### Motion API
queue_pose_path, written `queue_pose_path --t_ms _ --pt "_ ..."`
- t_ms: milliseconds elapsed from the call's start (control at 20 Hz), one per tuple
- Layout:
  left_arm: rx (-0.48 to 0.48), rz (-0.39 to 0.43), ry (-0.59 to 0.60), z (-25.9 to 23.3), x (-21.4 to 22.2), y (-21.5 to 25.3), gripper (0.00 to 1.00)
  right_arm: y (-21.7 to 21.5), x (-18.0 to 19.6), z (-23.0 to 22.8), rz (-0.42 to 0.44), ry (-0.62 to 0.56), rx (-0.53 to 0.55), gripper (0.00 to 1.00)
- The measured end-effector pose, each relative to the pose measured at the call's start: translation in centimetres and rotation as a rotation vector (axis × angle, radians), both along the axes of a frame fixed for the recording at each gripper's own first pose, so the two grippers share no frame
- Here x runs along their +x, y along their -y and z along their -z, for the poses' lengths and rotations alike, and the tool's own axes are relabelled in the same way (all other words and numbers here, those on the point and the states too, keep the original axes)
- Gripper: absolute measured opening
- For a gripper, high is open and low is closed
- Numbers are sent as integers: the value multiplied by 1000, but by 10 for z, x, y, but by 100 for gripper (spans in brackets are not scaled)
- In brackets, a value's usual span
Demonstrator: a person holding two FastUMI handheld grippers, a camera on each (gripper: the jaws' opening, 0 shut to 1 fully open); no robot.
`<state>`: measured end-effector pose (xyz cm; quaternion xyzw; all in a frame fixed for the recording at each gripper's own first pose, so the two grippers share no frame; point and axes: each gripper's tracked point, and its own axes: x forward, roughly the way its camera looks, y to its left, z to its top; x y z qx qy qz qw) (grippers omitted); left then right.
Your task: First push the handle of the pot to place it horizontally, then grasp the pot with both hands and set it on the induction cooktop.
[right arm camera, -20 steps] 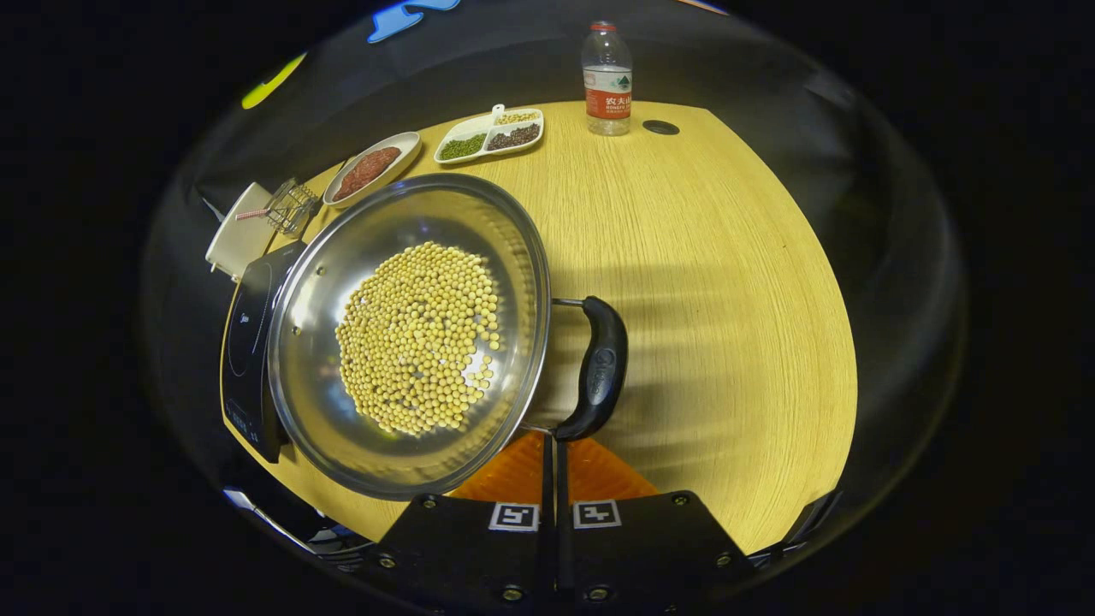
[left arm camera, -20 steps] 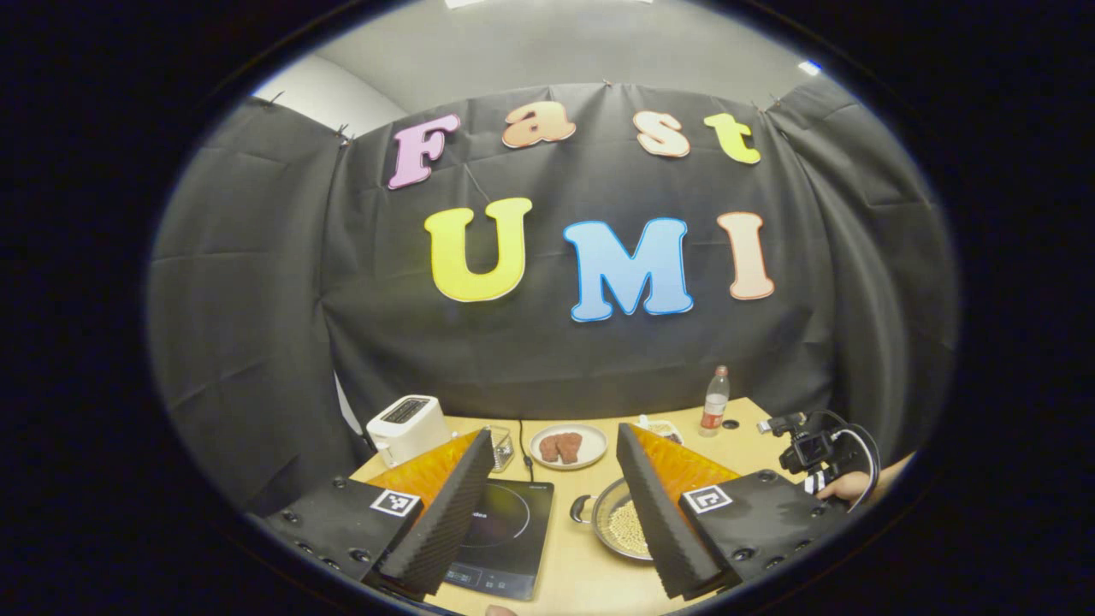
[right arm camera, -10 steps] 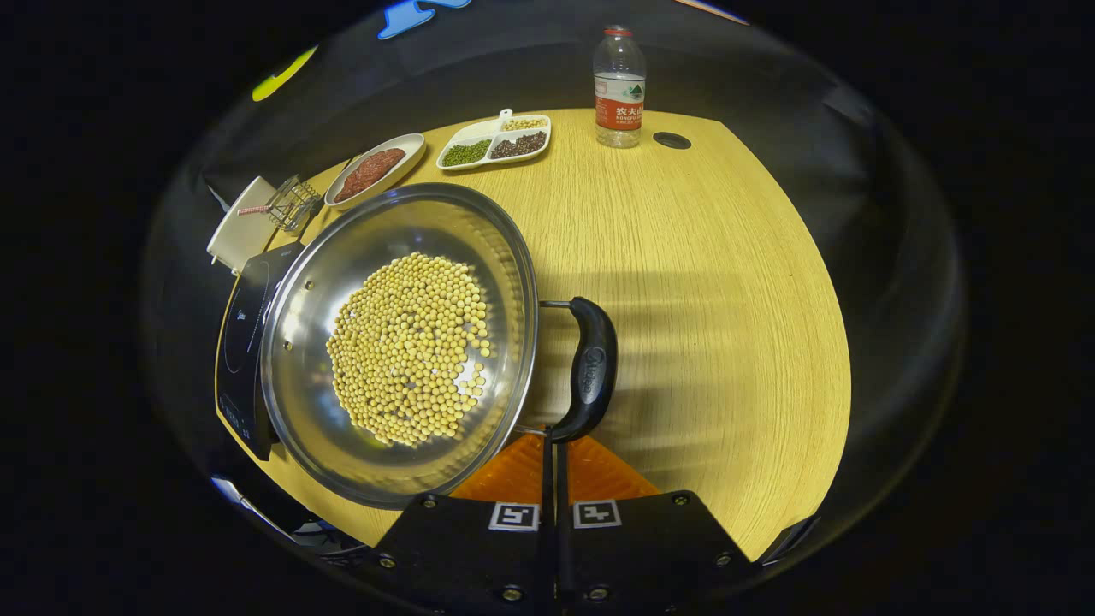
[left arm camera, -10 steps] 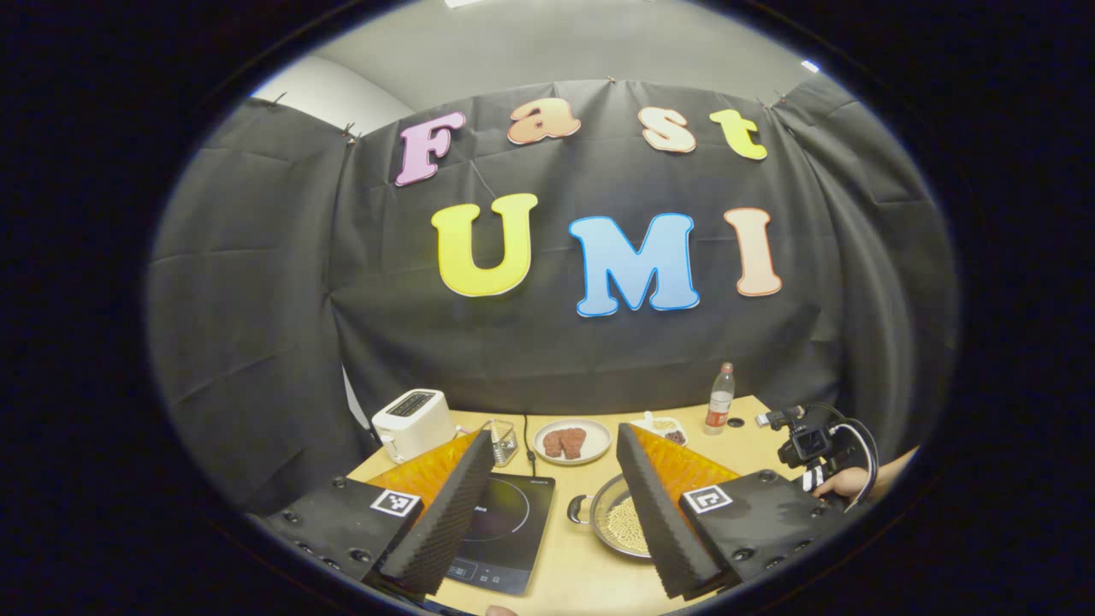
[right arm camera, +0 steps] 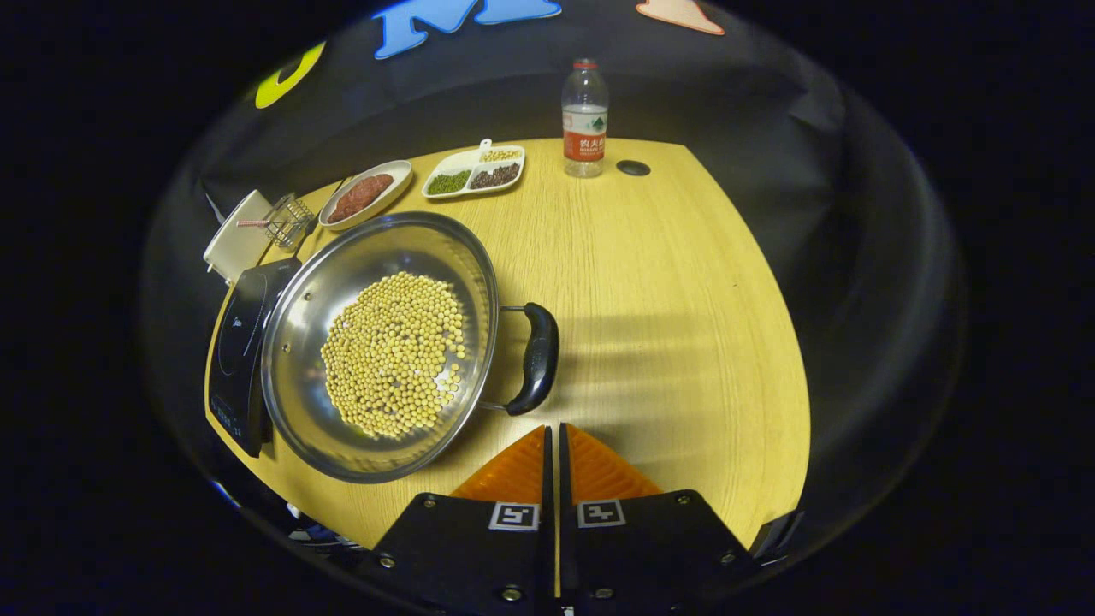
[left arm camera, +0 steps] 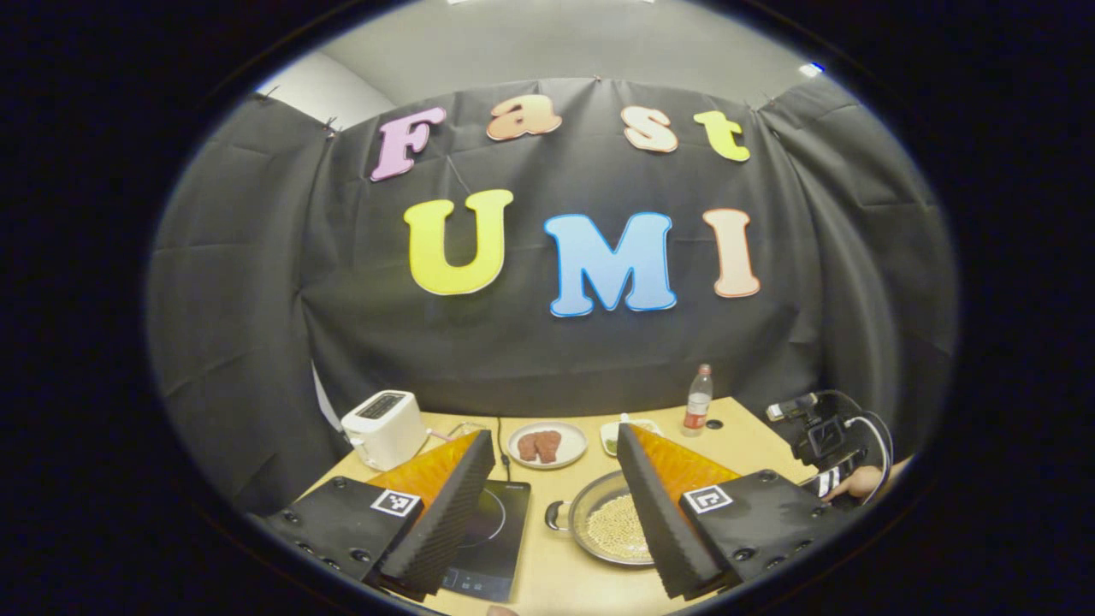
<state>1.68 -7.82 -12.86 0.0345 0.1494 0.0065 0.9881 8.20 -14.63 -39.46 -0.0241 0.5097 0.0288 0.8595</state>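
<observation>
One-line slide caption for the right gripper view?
Right gripper, jaws closed, sits just short of the pot of soybeans' black handle, beside the induction cooktop.

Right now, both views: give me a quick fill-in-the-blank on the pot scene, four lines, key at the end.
1. The pot holds yellow ____.
2. The pot stands on the ____, beside the cooktop.
3. The right tongs are ____, just short of the pot's handle.
4. The left tongs are ____, raised above the table.

Missing words: beans; table; shut; open
</observation>
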Motion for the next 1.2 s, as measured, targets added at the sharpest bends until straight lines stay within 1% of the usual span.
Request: queue_pose_path --t_ms 50,100,150,200,250,300,350,450,500,550,600,650,750,800,900,950,1150,1200 --pt "-11 21 -2 3 5 -1 93 -2 -3 -10 5 26 -1 12" --pt "-18 39 -3 5 11 0 94 -5 -8 -19 10 50 -4 22" --pt "-26 61 -2 6 16 -1 95 -8 -12 -28 13 72 -4 42" --pt "-33 84 -4 8 21 0 97 -13 -17 -40 21 96 -2 54" --pt "-36 105 -4 10 26 -1 98 -17 -21 -49 34 124 1 77" --pt "-41 127 -5 11 30 0 99 -23 -24 -57 51 151 9 85" --pt "-47 149 -7 13 33 0 99 -27 -27 -66 69 176 17 95" --pt "-61 188 -15 20 37 -3 99 -38 -32 -80 108 220 31 96" --pt "-68 205 -26 25 39 -5 99 -41 -34 -86 125 241 34 87" --pt "-72 219 -37 32 38 -9 99 -46 -34 -91 138 259 37 96" --pt "-76 229 -52 38 40 -13 96 -49 -34 -96 148 273 39 96" --pt "-84 240 -77 50 42 -16 99 -53 -36 -97 155 282 39 96" --pt "-113 252 -142 76 44 -20 93 -59 -34 -99 163 300 33 96" --pt "-128 258 -170 88 45 -21 93 -61 -32 -96 165 302 24 96" --pt "-138 257 -218 109 51 -24 99 -63 -31 -91 163 295 12 96" --pt "-130 254 -237 118 55 -25 96 -64 -29 -90 159 293 12 96" --pt "-99 224 -299 153 70 -23 96 -66 -20 -72 113 264 8 96" --pt "-104 214 -323 163 75 -21 99 -65 -16 -69 104 262 9 96"
